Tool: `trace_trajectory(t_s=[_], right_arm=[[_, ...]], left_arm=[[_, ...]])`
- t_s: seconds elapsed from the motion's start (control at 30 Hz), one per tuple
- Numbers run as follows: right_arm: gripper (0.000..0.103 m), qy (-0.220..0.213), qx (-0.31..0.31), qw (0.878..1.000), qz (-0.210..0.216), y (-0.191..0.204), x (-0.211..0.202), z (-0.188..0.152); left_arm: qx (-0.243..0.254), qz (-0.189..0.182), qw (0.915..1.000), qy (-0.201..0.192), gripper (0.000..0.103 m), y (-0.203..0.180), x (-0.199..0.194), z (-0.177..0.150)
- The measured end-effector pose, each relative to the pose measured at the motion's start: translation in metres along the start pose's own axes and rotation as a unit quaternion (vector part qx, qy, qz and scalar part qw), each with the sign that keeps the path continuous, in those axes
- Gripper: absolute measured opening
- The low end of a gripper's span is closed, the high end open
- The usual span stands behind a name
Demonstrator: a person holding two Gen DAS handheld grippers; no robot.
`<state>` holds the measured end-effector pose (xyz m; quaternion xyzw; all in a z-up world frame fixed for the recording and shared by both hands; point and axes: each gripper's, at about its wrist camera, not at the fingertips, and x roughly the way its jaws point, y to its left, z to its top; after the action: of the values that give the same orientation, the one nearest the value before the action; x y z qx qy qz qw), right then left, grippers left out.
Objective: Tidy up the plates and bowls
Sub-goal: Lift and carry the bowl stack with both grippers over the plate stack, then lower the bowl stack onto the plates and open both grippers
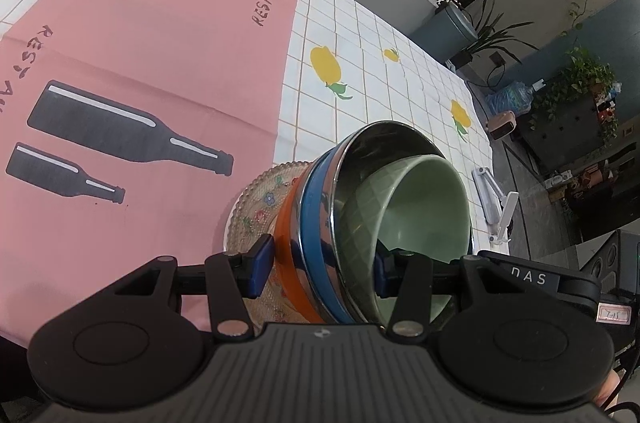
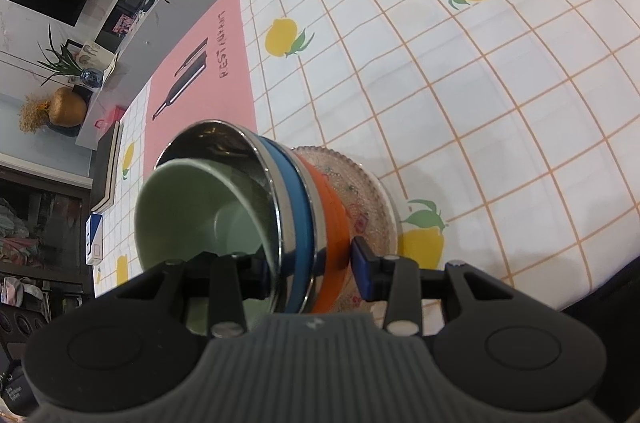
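Note:
A nested stack is gripped from two sides: a patterned glass plate [image 1: 256,207] underneath, then an orange bowl [image 1: 290,243], a blue-banded steel bowl [image 1: 316,223] and a green bowl [image 1: 424,207] innermost. My left gripper [image 1: 324,267] is shut across the stack's rim, one blue pad under the plate, the other inside the green bowl. My right gripper [image 2: 312,269] clamps the opposite rim the same way, over the green bowl [image 2: 192,199], blue bowl [image 2: 296,207], orange bowl [image 2: 332,219] and plate [image 2: 360,183]. Whether the stack touches the table, I cannot tell.
The tablecloth [image 1: 160,43] is a white grid with lemons and a pink bottle-print panel. A white folding stand [image 1: 496,207] lies near the table's edge. A dark flat pad [image 2: 106,167] and a blue-white box [image 2: 94,239] sit at another edge.

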<state>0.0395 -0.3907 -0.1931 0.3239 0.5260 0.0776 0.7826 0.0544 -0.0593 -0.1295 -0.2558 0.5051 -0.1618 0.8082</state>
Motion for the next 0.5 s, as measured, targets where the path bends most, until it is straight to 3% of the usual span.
trace_trajectory(t_s=[0.5], right_arm=[[0.051,-0.013,-0.019,1.000,-0.012,0.0099,-0.0062,0.0049]], left_arm=[[0.006,0.001,1.0000,-0.002,0.056,-0.0004,-0.0021,0.0071]])
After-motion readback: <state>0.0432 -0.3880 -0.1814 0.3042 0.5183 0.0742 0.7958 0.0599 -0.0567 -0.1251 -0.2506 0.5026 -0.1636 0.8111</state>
